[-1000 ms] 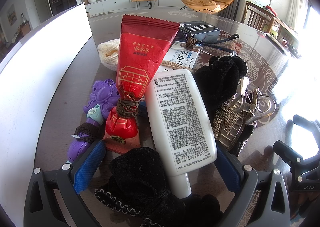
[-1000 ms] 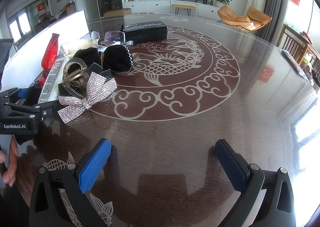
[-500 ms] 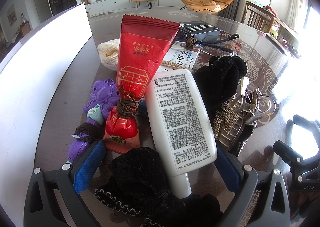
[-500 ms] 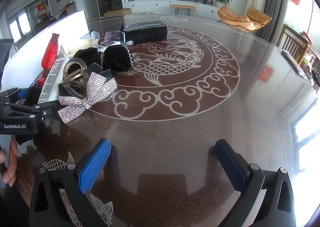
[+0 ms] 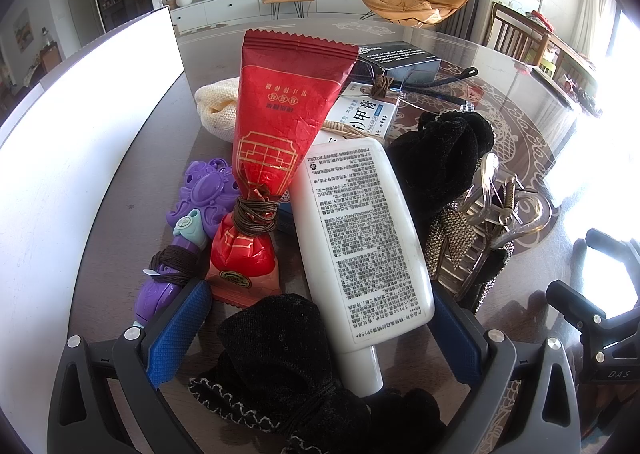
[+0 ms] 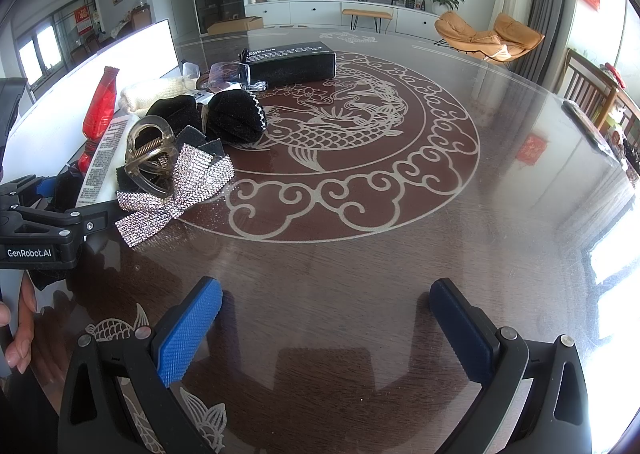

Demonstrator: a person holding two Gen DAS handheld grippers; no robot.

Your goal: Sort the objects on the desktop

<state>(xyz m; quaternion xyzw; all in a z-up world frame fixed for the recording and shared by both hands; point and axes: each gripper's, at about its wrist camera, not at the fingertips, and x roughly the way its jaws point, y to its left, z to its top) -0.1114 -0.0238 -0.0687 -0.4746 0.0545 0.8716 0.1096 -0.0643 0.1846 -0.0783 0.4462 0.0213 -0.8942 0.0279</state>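
Printed "GenRobot.AI" on the left tool [image 6: 30, 252]; "DAS" on the right tool [image 5: 618, 374]; "SPF50+" upside down on the white bottle [image 5: 360, 238]; "NAIL CREAM" on the small white box [image 5: 366, 115]. Other print too small to read.

The left gripper [image 5: 312, 330] is spread wide, low over the table [image 6: 400, 274], blue pads [image 5: 176, 334] apart. The right gripper [image 6: 326, 330] is equally wide, just above the table, holding nothing. A hand [image 6: 18, 330], probably the left, grips a handle at the table's near edge.
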